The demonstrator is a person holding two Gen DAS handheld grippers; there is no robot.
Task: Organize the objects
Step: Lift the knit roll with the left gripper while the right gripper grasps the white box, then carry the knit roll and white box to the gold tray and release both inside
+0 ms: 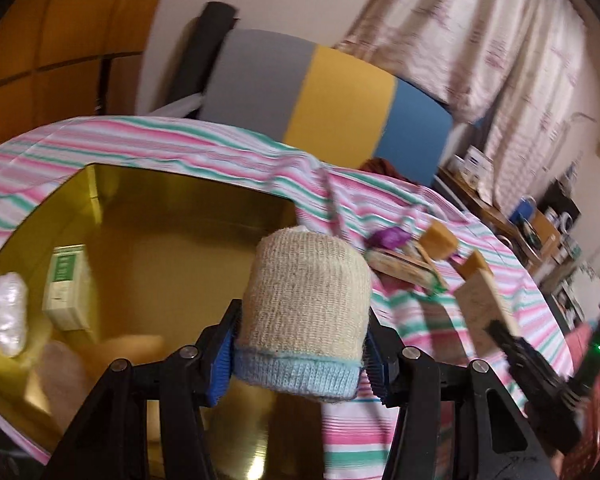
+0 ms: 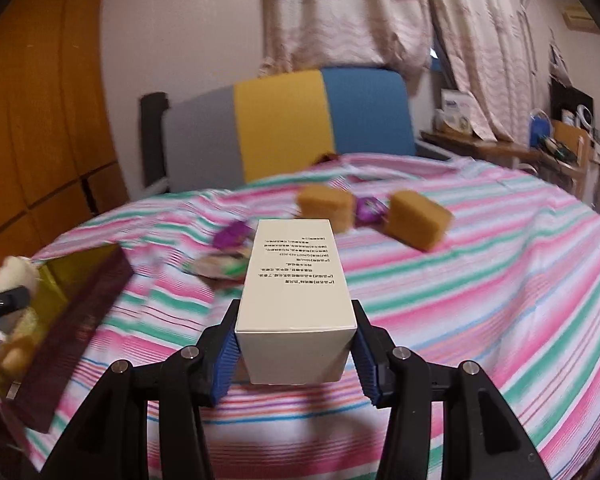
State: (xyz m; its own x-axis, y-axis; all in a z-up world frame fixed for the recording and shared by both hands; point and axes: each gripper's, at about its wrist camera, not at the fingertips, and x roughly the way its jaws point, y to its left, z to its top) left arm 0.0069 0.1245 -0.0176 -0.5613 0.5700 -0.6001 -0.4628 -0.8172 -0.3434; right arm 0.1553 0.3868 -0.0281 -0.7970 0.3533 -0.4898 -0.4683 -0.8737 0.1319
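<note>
Knitted sock roll (image 1: 306, 312) clamped between left fingers (image 1: 224, 354), above gold box (image 1: 148, 216).

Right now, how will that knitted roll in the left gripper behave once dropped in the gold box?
The knitted roll looks soft and light, dented slightly by the left gripper. Being cylindrical, it may roll inside the gold box.
</note>
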